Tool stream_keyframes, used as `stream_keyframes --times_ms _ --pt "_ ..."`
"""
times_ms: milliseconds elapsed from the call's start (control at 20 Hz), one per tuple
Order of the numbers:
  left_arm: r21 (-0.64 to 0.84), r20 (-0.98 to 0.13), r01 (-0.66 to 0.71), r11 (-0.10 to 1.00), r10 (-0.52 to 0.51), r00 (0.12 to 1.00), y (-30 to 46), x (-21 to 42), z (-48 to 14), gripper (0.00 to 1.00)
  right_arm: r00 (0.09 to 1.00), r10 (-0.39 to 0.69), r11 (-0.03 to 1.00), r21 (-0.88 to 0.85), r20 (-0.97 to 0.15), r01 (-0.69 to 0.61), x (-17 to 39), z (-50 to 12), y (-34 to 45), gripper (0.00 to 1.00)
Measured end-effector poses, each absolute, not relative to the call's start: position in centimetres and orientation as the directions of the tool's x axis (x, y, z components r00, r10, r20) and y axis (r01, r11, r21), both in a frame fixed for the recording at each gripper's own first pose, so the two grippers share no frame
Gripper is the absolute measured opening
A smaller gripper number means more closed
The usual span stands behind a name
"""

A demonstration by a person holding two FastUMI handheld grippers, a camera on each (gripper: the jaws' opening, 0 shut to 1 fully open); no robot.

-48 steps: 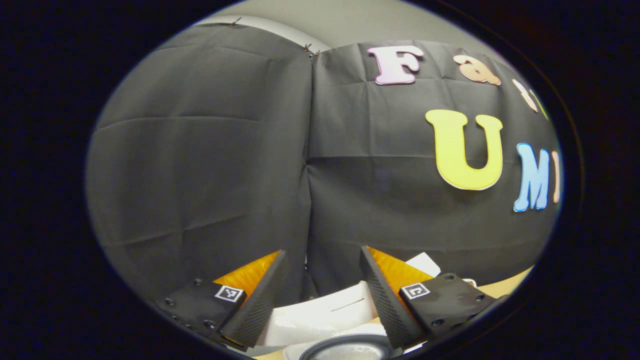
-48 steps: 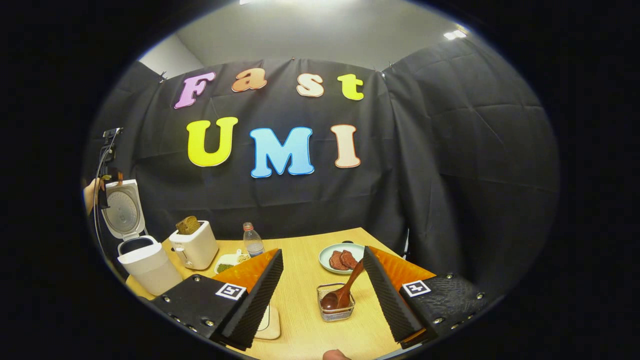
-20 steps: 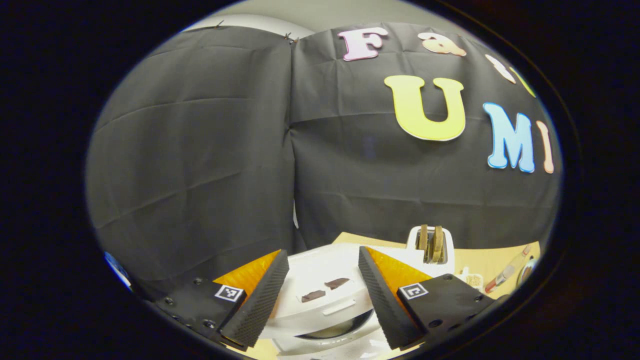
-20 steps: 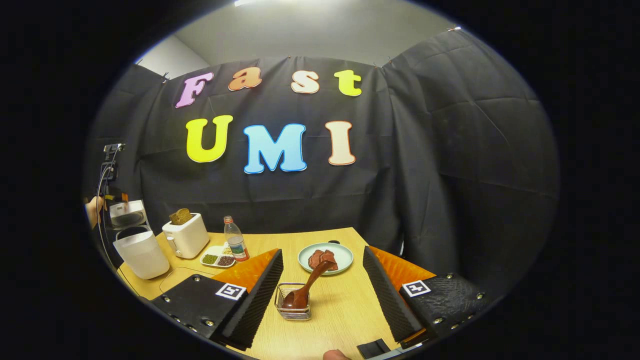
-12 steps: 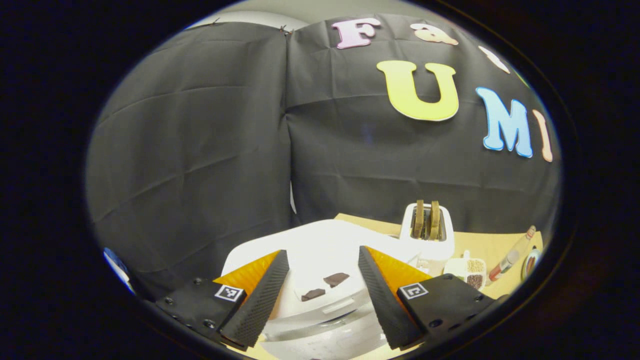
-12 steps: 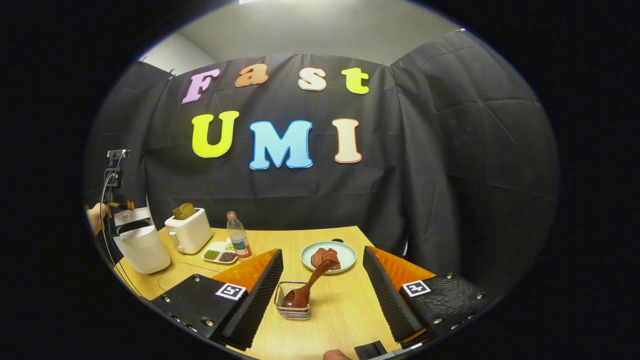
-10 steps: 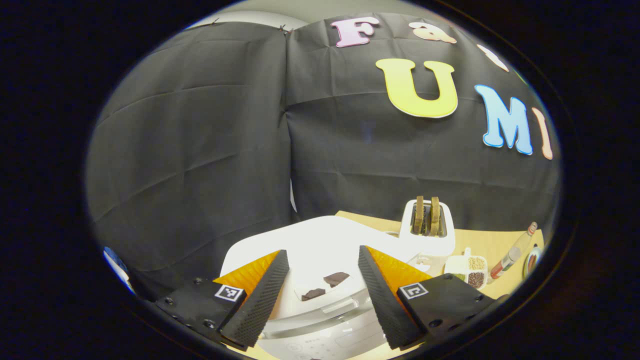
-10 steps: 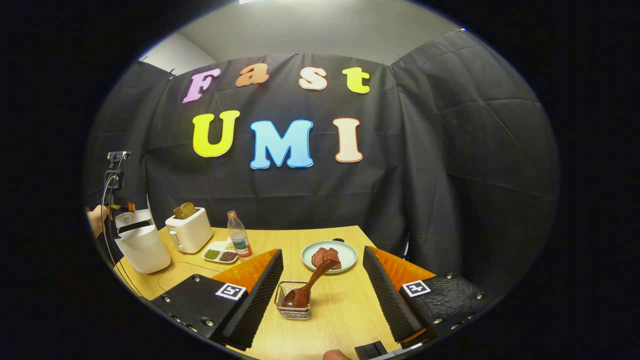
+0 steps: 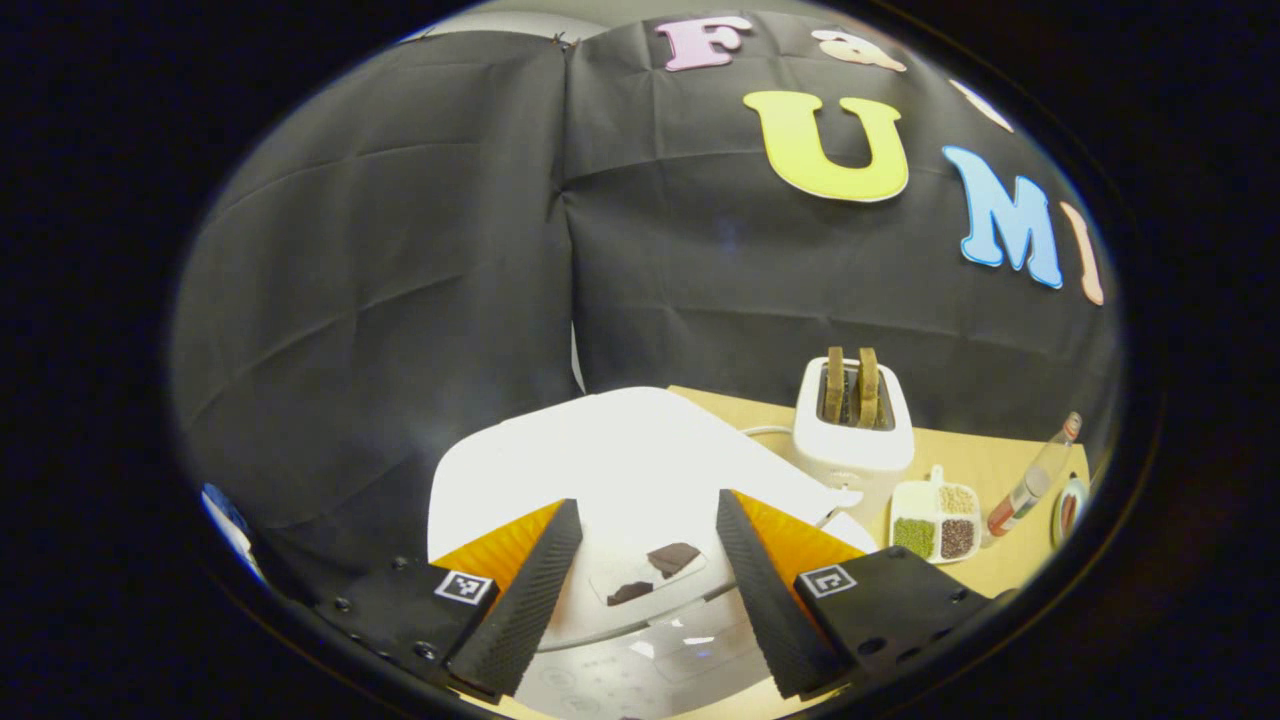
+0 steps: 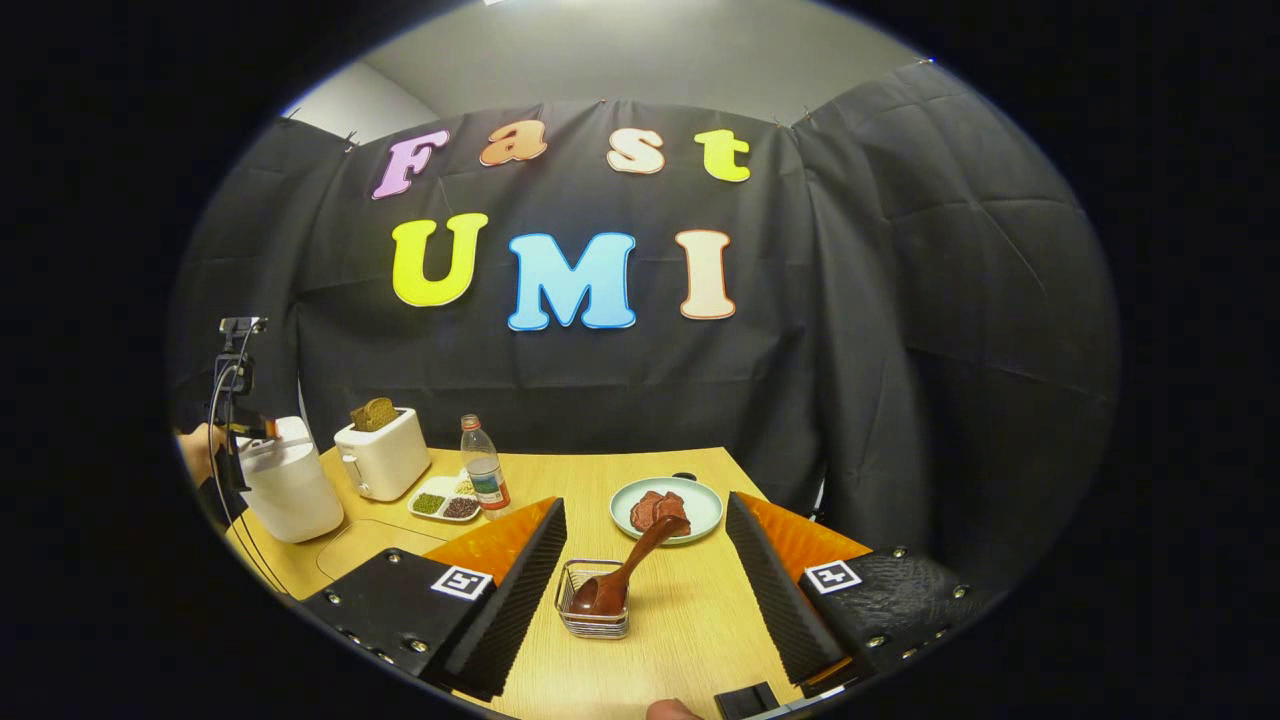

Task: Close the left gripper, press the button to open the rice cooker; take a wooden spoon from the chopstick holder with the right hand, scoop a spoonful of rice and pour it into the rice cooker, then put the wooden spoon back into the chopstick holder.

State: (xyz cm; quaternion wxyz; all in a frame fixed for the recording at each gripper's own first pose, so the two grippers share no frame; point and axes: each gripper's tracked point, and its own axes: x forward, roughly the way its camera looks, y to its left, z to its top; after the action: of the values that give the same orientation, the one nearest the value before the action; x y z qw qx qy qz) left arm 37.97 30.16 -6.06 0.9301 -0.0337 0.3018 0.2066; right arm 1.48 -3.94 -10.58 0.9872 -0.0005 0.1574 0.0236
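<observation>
- The left tongs (image 9: 640, 570) are being held wide open and empty directly above the lid of the rice cooker (image 9: 620, 470), whose lid is lying shut.
- The rice cooker is being carried at the desk's (image 10: 690, 610) far left corner, beside a toaster (image 10: 382, 453).
- The right tongs (image 10: 645, 590) are being held wide open, with nothing gripped, above the desk's near edge.
- The wooden spoon (image 10: 625, 573) is being kept in the chopstick holder (image 10: 592, 618) near the desk's near edge, bowl down and handle leaning toward a plate (image 10: 667, 508).
- A divided dish (image 10: 446, 504) of grains is being kept beside a bottle (image 10: 484, 477) toward the far edge.
- Whether rice is being held inside the cooker cannot be told with the lid down.
- Judged from the spoon's resting place, the scooping stage is being treated as either finished or not begun; the pictures are not settling which.
</observation>
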Motion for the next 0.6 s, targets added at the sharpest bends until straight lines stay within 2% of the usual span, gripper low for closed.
stream_keyframes --times_ms 100,150,200,250,300,600 --pt "0.047 -0.580 -0.403 0.914 0.353 0.734 30.0 38.0 -6.6 0.95 0.949 0.047 0.999 0.013 -0.312 -0.045 1.6 -10.6 -3.9 0.98" --pt "0.039 -0.598 -0.398 0.917 0.341 0.726 29.8 37.9 -7.2 0.92 0.949 0.048 0.999 0.016 -0.312 -0.046 1.6 -10.7 -3.7 0.98" --pt "0.049 -0.623 -0.390 0.920 0.333 0.707 29.5 37.5 -7.4 0.96 0.948 0.049 0.999 0.017 -0.314 -0.046 1.6 -10.8 -3.5 0.98" --pt "0.081 -0.600 -0.366 0.927 0.339 0.724 29.9 38.1 -7.0 0.99 0.947 0.053 0.999 0.018 -0.317 -0.050 1.7 -10.9 -3.3 0.98" --pt "0.087 -0.616 -0.360 0.929 0.334 0.713 29.5 37.8 -7.4 0.97 0.946 0.060 0.998 0.018 -0.317 -0.057 1.8 -10.9 -2.9 0.98" --pt "0.038 -0.571 -0.340 0.940 0.300 0.764 29.4 38.3 -6.8 0.98 0.951 0.130 0.991 0.037 -0.279 -0.125 2.5 -9.2 1.0 0.98"
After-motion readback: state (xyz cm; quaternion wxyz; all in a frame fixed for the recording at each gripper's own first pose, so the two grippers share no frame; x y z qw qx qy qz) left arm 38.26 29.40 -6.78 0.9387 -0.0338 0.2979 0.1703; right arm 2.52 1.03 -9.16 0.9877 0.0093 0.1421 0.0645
